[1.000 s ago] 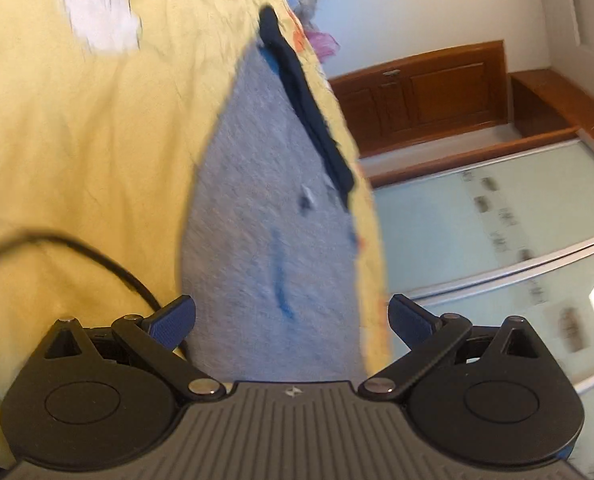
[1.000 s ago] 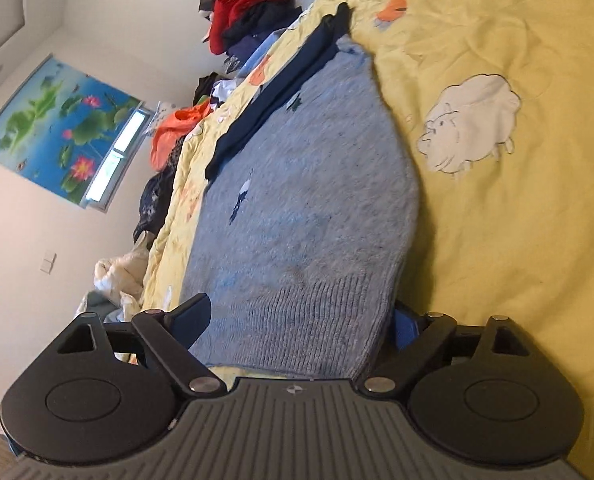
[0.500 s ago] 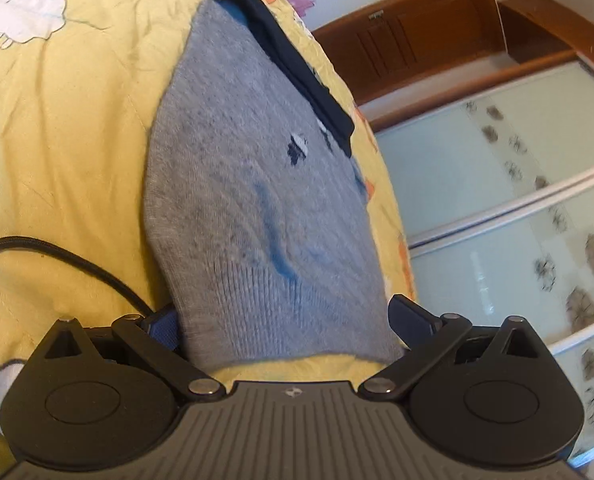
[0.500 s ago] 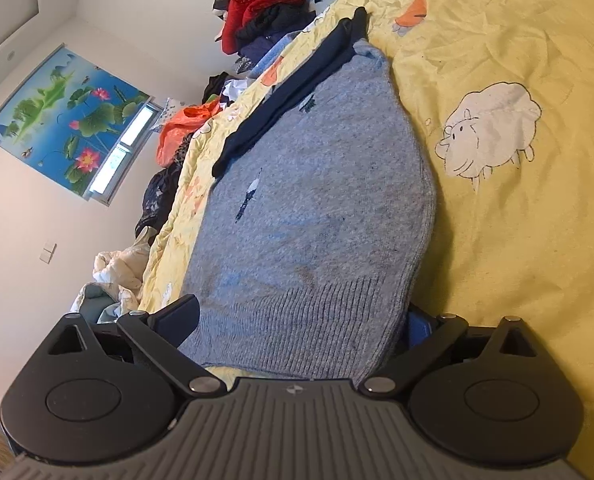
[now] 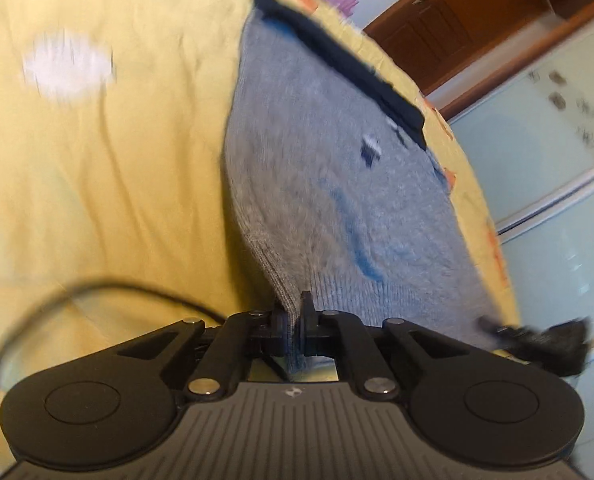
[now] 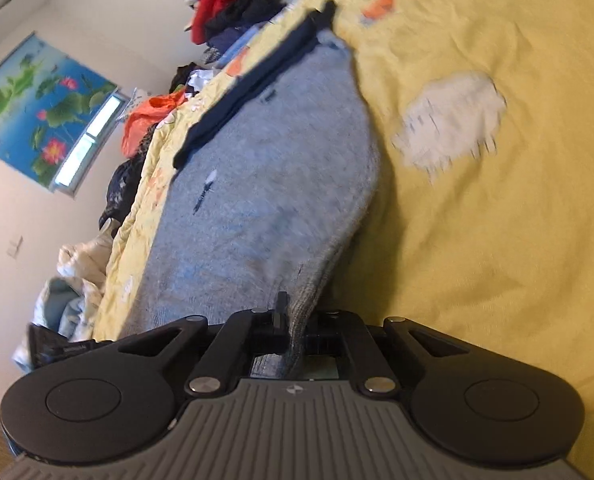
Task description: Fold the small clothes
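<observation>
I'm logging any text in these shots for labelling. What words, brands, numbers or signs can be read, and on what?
No readable words or numbers.
Left gripper: small white emblem on its body, no letters.
Right gripper: same emblem.
Grey sweater: small dark motifs, blurred, no legible text.

The left gripper (image 5: pixel 296 312) pinches the ribbed hem of a grey knitted sweater (image 5: pixel 329 184), its jaws having just closed on the fabric between them. The sweater lies on a yellow bedsheet (image 5: pixel 109 168) with a dark blue collar (image 5: pixel 337 60) at its far end. A black cable (image 5: pixel 37 300) curves across the sheet at left. The other gripper (image 5: pixel 537 336) shows blurred at the hem's right corner.
</observation>
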Demonstrator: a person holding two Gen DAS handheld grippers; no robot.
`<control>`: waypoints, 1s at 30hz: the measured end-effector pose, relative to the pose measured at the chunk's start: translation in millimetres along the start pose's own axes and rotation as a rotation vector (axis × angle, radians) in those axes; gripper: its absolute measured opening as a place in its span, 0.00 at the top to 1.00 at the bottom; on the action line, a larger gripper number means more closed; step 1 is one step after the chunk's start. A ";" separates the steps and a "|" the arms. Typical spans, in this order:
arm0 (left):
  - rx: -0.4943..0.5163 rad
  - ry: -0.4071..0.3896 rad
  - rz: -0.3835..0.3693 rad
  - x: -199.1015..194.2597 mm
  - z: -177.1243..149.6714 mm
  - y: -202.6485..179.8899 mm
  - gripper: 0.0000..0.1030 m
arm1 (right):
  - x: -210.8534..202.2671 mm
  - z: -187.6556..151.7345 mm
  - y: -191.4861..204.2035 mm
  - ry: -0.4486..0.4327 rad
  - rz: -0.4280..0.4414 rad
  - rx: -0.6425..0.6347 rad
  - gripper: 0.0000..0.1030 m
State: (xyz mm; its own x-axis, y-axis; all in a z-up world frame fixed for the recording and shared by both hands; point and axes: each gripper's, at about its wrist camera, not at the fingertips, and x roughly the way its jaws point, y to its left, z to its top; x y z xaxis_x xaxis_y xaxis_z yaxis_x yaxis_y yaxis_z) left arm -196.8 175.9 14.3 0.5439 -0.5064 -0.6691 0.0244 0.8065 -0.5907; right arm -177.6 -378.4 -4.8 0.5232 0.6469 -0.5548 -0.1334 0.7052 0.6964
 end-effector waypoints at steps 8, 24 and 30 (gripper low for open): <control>-0.026 0.012 0.044 -9.5 -6.2 21.1 0.96 | -7.8 -6.4 -18.9 0.027 -0.043 -0.001 0.93; 0.418 -0.363 0.349 44.5 20.8 -122.2 0.17 | 65.0 39.7 93.3 -0.238 -0.164 -0.349 0.08; 0.500 -0.237 0.527 132.2 17.2 -121.4 0.17 | 155.2 55.1 110.4 -0.166 -0.430 -0.465 0.08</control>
State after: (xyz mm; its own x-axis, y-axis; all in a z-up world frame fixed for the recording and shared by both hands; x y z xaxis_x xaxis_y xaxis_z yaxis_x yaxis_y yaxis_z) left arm -113.5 16.2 5.3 0.7530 0.0171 -0.6578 0.0578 0.9941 0.0920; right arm -64.8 -216.1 11.0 0.7291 0.2517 -0.6365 -0.2135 0.9672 0.1379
